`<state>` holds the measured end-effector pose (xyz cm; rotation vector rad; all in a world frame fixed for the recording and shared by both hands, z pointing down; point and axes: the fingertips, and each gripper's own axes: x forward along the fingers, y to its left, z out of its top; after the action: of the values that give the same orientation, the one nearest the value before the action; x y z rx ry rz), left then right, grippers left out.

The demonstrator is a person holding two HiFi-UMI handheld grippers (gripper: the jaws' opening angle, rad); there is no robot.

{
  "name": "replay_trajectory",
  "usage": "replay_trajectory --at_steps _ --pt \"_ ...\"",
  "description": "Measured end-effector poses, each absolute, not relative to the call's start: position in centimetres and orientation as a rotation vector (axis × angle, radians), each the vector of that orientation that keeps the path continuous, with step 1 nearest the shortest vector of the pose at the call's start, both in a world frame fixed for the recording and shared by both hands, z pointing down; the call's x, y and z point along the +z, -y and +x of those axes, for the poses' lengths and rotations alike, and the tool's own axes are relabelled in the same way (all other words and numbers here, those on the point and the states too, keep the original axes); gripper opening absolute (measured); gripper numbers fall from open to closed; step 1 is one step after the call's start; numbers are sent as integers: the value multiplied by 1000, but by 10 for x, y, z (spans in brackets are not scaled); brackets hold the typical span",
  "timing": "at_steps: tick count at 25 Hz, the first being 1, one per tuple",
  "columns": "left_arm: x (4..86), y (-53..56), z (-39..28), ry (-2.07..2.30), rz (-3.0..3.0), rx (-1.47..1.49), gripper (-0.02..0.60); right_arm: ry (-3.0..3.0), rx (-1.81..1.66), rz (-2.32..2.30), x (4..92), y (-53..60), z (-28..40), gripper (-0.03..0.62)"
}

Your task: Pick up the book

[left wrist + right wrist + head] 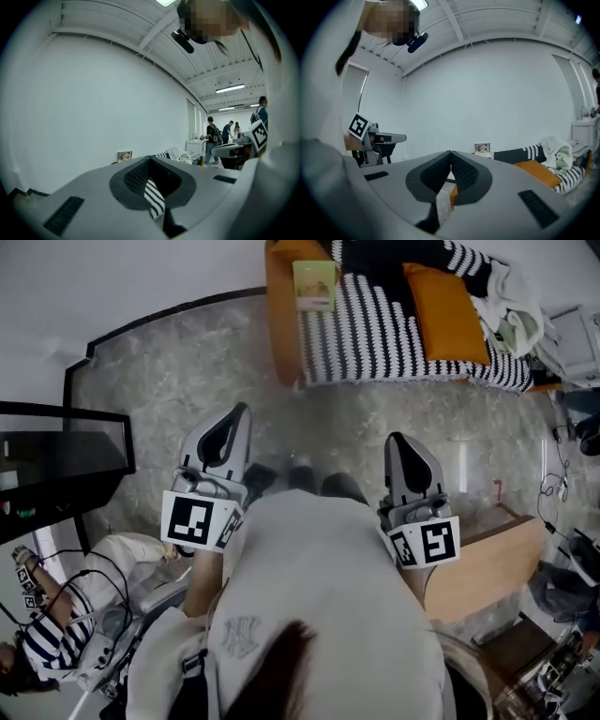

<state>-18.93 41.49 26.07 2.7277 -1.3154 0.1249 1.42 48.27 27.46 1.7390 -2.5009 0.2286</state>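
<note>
The book (314,283) has a pale green cover and stands against the left end of an orange sofa (281,324) at the top of the head view. It shows small and far off against the wall as the book (124,156) in the left gripper view and the book (482,149) in the right gripper view. My left gripper (242,411) and right gripper (395,438) are held side by side over the grey floor, well short of the sofa, both pointing toward it. Both are shut with nothing between the jaws.
A black-and-white striped blanket (375,334), an orange cushion (445,310) and crumpled cloth lie on the sofa. A dark glass-topped stand (56,456) is at left, a wooden box (487,563) at right. A seated person (47,638) is at lower left. People (213,133) stand far off.
</note>
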Motion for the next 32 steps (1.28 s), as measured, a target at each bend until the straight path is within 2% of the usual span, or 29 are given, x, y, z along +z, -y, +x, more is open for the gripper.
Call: replay_trajectory --at_steps 14,32 --pt "273 -355 -207 1394 2602 81 9 2498 290 1695 287 -424 17 18" --pt "253 -244 -132 1533 2560 32 9 2575 280 1559 281 -286 97 18"
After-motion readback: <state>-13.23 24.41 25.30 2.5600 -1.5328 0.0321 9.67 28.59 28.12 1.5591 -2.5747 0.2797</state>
